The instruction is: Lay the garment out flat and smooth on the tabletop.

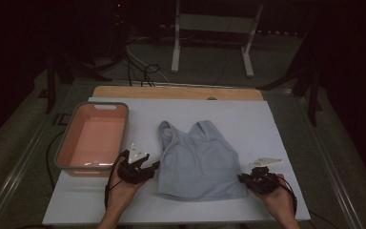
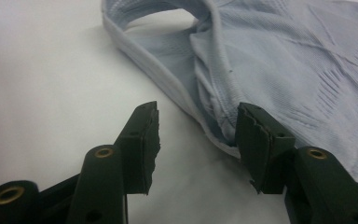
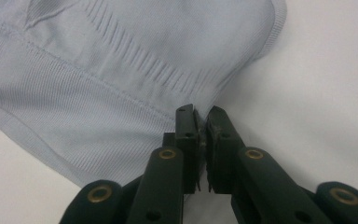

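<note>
Pale blue ribbed knit tank top lies flat mid-bench, straps far, hem near. Right tool is pinched closed on its near right side edge; left tool stands half-wide astride the left edge seam, not gripping. Likely a two-point hold for lifting toward the pink plastic tub at left.

Dim rm — white stand behind table
</note>
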`<control>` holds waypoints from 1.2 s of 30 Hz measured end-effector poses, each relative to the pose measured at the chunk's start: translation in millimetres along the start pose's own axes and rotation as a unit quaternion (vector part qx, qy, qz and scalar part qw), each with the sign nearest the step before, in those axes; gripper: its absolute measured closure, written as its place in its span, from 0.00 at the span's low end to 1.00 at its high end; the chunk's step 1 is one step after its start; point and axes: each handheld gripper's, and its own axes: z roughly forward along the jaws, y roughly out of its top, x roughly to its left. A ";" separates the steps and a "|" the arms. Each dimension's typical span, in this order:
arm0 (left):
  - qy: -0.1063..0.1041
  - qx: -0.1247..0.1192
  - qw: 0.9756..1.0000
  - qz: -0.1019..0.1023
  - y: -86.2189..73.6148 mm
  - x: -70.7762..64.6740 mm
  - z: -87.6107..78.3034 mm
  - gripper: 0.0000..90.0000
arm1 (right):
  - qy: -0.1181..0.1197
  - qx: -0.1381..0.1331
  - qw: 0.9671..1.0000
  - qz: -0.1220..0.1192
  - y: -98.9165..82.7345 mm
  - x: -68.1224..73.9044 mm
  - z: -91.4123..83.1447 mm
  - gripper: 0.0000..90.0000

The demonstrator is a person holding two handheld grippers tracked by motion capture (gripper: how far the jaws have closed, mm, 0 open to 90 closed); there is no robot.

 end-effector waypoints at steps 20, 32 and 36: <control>0.006 0.014 0.999 0.049 2.2 -7.5 4.9 0.99 | -0.009 0.006 1.000 -0.009 -1.9 -1.2 -2.2 0.94; 0.048 0.005 0.998 0.036 5.4 -2.1 -1.8 0.99 | -0.018 0.008 1.000 -0.017 -3.2 -2.7 -6.5 0.95; 0.062 0.000 0.998 0.026 5.9 -0.7 -4.0 0.85 | -0.013 0.007 1.000 -0.016 -6.2 -0.6 -8.8 0.95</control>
